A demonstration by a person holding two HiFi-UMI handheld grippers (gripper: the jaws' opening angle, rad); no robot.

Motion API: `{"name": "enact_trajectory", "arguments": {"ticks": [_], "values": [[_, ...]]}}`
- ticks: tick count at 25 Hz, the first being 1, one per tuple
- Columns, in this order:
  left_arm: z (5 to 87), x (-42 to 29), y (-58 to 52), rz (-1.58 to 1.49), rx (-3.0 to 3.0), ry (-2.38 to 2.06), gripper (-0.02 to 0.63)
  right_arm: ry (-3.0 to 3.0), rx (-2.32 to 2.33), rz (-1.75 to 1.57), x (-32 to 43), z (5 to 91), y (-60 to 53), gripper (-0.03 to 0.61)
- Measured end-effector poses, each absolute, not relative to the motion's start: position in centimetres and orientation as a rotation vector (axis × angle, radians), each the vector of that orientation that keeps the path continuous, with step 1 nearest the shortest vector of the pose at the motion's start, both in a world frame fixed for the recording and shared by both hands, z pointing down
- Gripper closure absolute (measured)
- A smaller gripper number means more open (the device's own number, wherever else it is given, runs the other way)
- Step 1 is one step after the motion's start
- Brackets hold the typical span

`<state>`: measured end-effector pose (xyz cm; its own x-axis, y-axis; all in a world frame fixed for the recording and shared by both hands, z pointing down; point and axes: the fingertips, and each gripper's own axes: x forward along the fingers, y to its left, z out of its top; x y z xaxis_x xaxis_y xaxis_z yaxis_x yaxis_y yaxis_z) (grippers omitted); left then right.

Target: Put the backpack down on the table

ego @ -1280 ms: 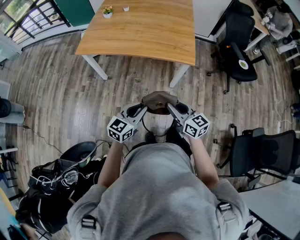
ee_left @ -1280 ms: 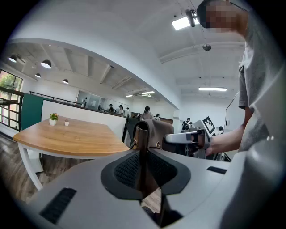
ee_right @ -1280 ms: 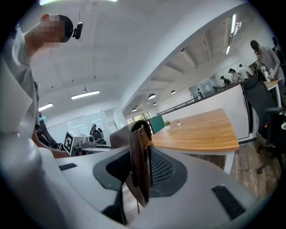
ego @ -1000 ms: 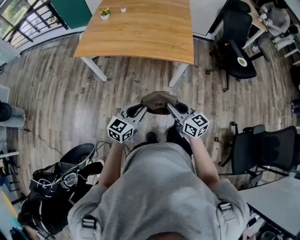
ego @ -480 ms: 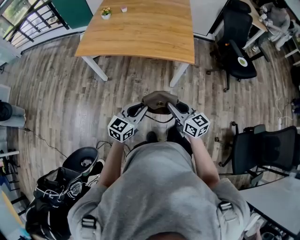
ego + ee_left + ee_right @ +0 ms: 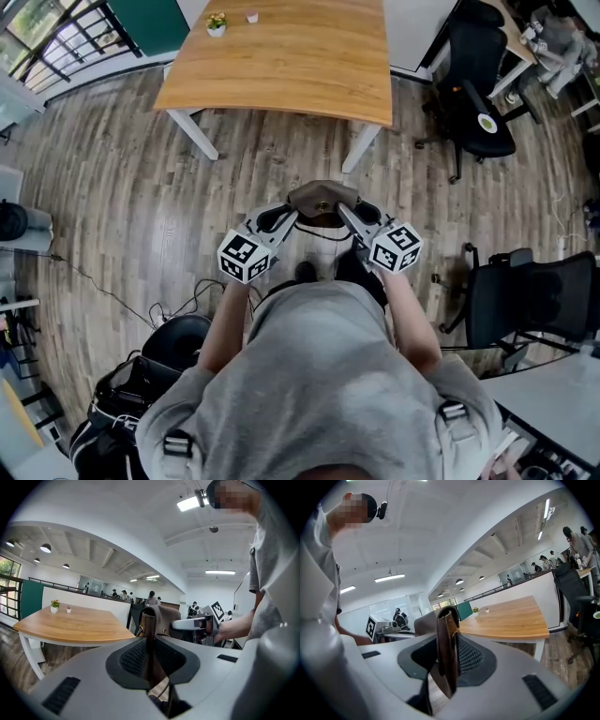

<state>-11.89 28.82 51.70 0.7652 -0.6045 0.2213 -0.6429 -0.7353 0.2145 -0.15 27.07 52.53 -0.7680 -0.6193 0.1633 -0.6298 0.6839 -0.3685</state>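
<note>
Presently, both grips are on. Left gripper [image 6: 151, 662]: jaws closed onto a brown strap [image 6: 149, 632], which stands edge-on between the ribbed pads and runs up and forward to the backpack [image 6: 161, 619]. Right gripper [image 6: 449, 663]: jaws likewise pinching the other strap [image 6: 446, 634], a folded brown band whose lower end hangs out below the pads. Neither pair meets fully; the strap's thickness fills the gap.

Outward: in the head view the two grippers converge on the top of the backpack [image 6: 322, 199], which is held up in front of the person's chest, over the wood floor [image 6: 122, 187]. Its body hangs below, mostly hidden by grippers and torso. Table [image 6: 281, 66] lies well ahead, apart from the load. Its far corner carries a small potted plant [image 6: 217, 22] and a little cup [image 6: 251, 17]. Office chair [image 6: 483, 108] off to the right; dark gear [image 6: 141, 394] on the floor at lower left.

Risks, as judged:
- Thin, smooth straps in narrow pinches could slide through if the bag swings on the approach.
- If one side slips, the whole weight tips onto the other grip.
- The hanging body may catch the table's near edge unless it is lifted clear first.
- Set down too close to that edge, the bag could slump and roll off.
</note>
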Motion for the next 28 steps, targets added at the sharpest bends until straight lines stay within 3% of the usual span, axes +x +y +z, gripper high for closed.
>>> {"name": "enact_trajectory", "arguments": {"ticks": [28], "values": [[52.3, -10.3, 26.5, 0.224, 2.678, -0.997, 0.543, -2.876, 1.026, 0.662, 1.5, 53.5, 24.7, 0.469]]}}
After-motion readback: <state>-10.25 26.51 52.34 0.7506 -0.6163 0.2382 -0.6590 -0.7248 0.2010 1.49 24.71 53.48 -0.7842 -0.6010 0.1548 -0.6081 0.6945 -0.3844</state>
